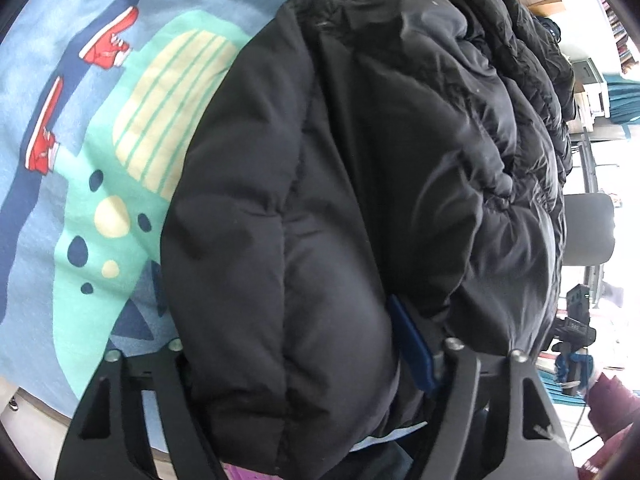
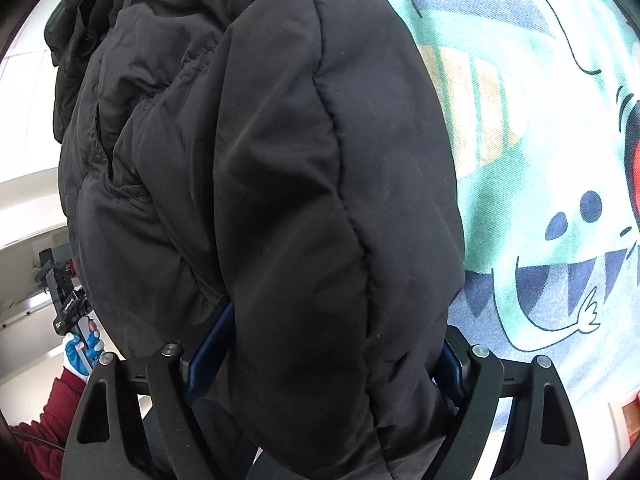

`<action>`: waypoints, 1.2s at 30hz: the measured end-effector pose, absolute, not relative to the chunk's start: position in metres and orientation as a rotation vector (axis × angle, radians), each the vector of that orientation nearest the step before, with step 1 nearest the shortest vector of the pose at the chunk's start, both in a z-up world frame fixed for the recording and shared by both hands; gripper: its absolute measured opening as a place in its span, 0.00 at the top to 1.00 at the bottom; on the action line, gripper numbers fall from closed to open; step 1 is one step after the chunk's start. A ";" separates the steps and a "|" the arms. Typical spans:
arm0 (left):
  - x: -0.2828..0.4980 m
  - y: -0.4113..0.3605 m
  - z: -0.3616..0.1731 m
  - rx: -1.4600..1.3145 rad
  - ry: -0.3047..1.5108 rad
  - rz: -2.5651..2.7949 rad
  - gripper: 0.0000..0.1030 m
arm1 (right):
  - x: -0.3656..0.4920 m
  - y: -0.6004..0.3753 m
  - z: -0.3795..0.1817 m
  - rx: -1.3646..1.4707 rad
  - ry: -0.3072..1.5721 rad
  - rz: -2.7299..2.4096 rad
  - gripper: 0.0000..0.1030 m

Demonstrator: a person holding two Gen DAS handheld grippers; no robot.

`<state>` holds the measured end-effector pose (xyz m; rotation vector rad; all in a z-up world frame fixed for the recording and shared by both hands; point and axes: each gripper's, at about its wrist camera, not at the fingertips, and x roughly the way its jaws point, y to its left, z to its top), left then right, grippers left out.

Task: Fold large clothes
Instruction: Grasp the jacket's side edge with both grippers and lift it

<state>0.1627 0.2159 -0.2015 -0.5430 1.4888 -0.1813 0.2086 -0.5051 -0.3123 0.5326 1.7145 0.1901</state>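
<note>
A black puffer jacket fills most of both views, lifted and hanging over a cartoon-print blue and green cloth. My left gripper is shut on a thick fold of the jacket; one blue pad shows at the right of the fold, the other is hidden. My right gripper is shut on another padded fold of the jacket, with blue pads on both sides of it. The other gripper shows far off at the right edge in the left wrist view and at the left edge in the right wrist view.
The printed cloth covers the surface under the jacket. A dark chair back and shelves stand at the right in the left wrist view. The person's red sleeve and blue-gloved hand are at the lower left in the right wrist view.
</note>
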 end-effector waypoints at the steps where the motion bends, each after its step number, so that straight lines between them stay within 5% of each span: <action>1: 0.169 0.212 -0.197 -0.524 1.485 -0.173 0.41 | 0.212 -0.504 -0.311 0.529 1.715 0.186 0.19; 6: 0.167 0.179 -0.179 -0.347 1.448 -0.123 0.67 | 0.236 -0.493 -0.310 0.511 1.723 0.169 0.31; 12: 0.163 0.135 -0.166 -0.149 1.413 -0.095 0.78 | 0.248 -0.473 -0.319 0.469 1.745 0.163 0.47; 36: 0.189 0.030 -0.124 0.110 1.411 -0.078 0.85 | 0.278 -0.443 -0.288 0.461 1.767 0.112 0.58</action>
